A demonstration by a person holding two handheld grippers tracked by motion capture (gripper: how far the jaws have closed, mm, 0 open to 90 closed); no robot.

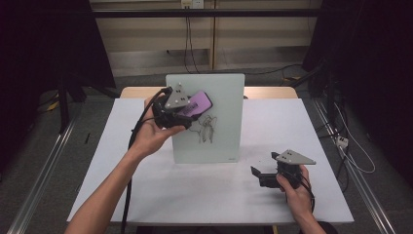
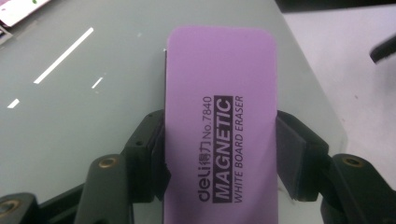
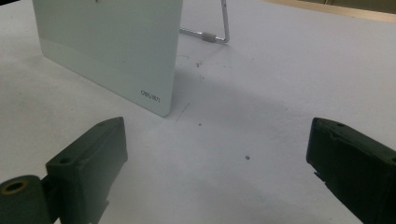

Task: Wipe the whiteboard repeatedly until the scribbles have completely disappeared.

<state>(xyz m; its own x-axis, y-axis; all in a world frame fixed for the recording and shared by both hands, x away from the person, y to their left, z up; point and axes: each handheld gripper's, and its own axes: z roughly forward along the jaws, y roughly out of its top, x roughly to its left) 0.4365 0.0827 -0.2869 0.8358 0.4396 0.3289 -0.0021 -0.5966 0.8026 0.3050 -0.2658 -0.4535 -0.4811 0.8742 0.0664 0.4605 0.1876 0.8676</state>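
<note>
L gripper [image 1: 181, 113], clamped on the eraser [image 1: 197, 104] by its long sides, holds it at the board's [image 1: 219, 131] upper left, long axis tilting up-right w/ free end toward frame centre; pushing hard could tip the board, while R gripper [image 1: 263, 173] idles agape, lower right on bench [image 1: 195, 190].

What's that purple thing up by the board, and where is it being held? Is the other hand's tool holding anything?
The left gripper holds a purple whiteboard eraser, jaws clamping its two long sides near one end. The right gripper is open on the table, holding nothing.
</note>
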